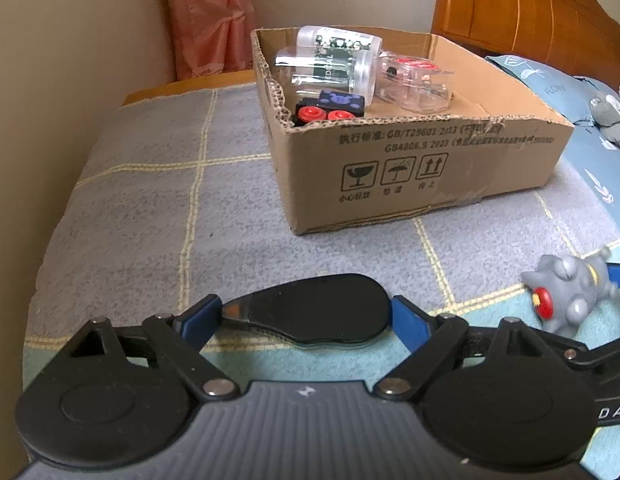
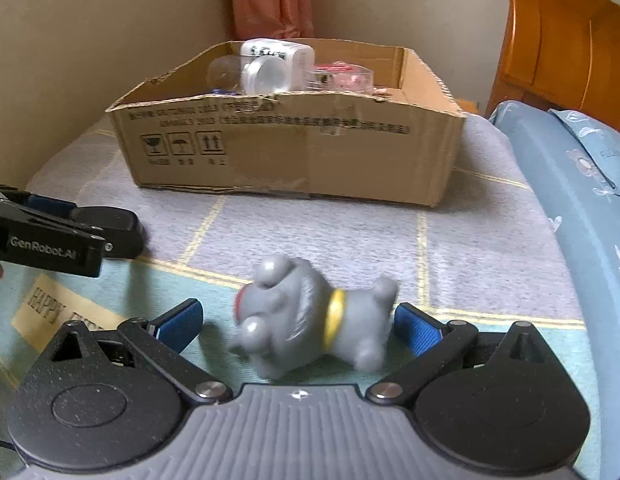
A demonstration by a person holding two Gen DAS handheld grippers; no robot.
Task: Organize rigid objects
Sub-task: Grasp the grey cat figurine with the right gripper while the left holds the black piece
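My left gripper (image 1: 305, 316) is shut on a flat black oval case (image 1: 310, 312), its blue pads pressing on both ends just above the checked blanket. In the right wrist view the same gripper (image 2: 109, 226) shows at the left edge. My right gripper (image 2: 297, 326) stands open around a grey toy dog (image 2: 310, 320) with a yellow collar, lying on its side on the blanket. A gap shows at the left pad. The toy dog (image 1: 566, 300) also appears at the right in the left wrist view. Ahead stands an open cardboard box (image 1: 430, 168) (image 2: 289, 148) holding clear plastic jars (image 1: 334, 60) and a black toy with red wheels (image 1: 330, 108).
The bed's left edge runs along a beige wall (image 1: 49, 120). A blue pillow (image 2: 570, 200) and a wooden headboard (image 2: 562, 60) lie to the right. A small grey plush (image 1: 610, 116) rests on the pillow. A pink curtain (image 1: 209, 20) hangs behind the box.
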